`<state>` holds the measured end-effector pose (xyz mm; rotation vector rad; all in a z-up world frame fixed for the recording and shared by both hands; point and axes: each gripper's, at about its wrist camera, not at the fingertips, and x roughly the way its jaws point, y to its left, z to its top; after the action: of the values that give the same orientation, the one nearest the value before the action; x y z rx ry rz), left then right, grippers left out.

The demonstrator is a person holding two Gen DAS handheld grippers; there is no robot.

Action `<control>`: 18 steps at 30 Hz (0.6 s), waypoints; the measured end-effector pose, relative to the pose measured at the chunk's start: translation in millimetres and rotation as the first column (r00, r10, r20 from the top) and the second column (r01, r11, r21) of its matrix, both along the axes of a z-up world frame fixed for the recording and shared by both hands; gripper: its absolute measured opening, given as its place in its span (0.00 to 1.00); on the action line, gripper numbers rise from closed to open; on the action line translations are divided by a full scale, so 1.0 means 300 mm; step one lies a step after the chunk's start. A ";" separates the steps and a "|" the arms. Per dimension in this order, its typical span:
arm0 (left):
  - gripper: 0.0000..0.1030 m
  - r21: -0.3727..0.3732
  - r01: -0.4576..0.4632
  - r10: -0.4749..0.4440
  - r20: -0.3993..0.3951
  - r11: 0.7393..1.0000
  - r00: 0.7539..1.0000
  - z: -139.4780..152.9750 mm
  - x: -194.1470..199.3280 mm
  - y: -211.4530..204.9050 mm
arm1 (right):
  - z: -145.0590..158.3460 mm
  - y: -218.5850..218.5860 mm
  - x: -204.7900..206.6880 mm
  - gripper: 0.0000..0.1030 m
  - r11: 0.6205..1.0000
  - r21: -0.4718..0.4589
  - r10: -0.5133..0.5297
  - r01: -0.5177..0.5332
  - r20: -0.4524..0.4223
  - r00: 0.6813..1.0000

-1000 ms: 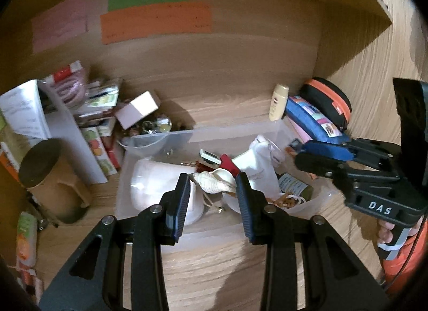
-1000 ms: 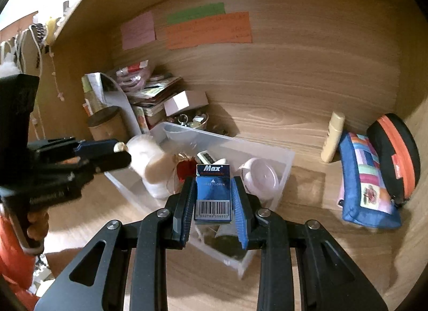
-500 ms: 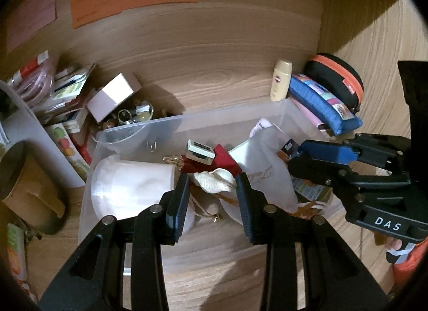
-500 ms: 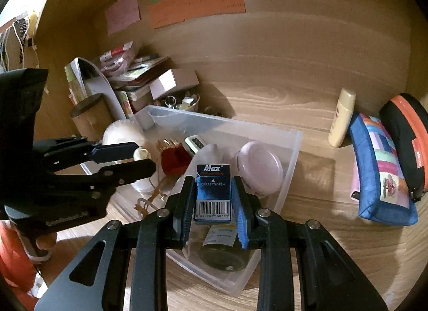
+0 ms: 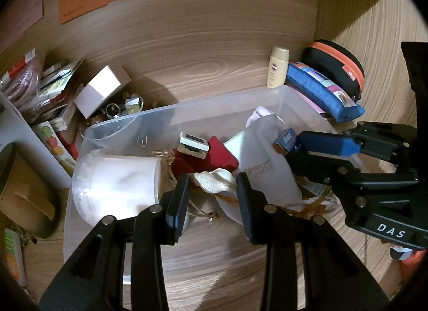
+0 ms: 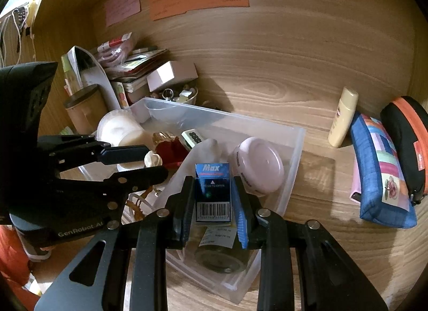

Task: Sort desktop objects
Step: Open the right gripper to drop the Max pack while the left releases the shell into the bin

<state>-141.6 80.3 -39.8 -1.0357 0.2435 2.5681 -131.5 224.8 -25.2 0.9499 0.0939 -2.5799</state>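
Observation:
My left gripper (image 5: 212, 185) is shut on a cream seashell (image 5: 215, 180) and hangs over the clear plastic bin (image 5: 184, 113). The same shell (image 6: 153, 158) shows between the left fingers in the right wrist view. My right gripper (image 6: 213, 193) is shut on a small blue staples box marked Max (image 6: 212, 190), held above the bin's (image 6: 295, 156) near end. From the left wrist view the box (image 5: 287, 142) pokes out of the right gripper's blue pads. Inside the bin lie a white tub (image 5: 115, 190), a red item (image 5: 216, 154), a white pouch (image 5: 264, 166) and a pink round case (image 6: 258, 165).
A yellow lotion bottle (image 6: 342, 118), a blue patchwork pouch (image 6: 379, 172) and a black-and-orange case (image 6: 406, 134) line the right wall. Boxes, packets and a small bowl of trinkets (image 5: 120, 109) crowd the back left. A brown cup (image 5: 24, 196) stands left of the bin.
Both grippers have sunk toward the bin, so it looks larger and nearer. The shell and the staples box stay gripped as before.

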 end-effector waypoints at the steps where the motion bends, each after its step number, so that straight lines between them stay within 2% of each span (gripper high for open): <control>1: 0.34 -0.005 -0.002 0.002 -0.004 1.000 1.000 -0.001 0.001 0.000 | 0.000 -0.002 0.000 0.24 1.000 0.002 0.001 -0.001 -0.002 1.000; 12: 0.39 -0.018 0.002 -0.003 -0.038 1.000 0.999 0.010 0.019 -0.001 | 0.000 0.005 0.005 0.25 1.000 -0.011 0.009 -0.009 -0.010 1.000; 18: 0.50 -0.015 0.015 -0.015 -0.062 1.000 0.998 0.022 0.043 0.003 | 0.016 0.019 0.017 0.39 1.000 -0.021 0.003 -0.003 -0.040 0.999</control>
<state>-128.8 81.1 -33.2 -0.9558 0.2851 2.5916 -126.6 230.6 -20.3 0.8903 0.0794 -2.5925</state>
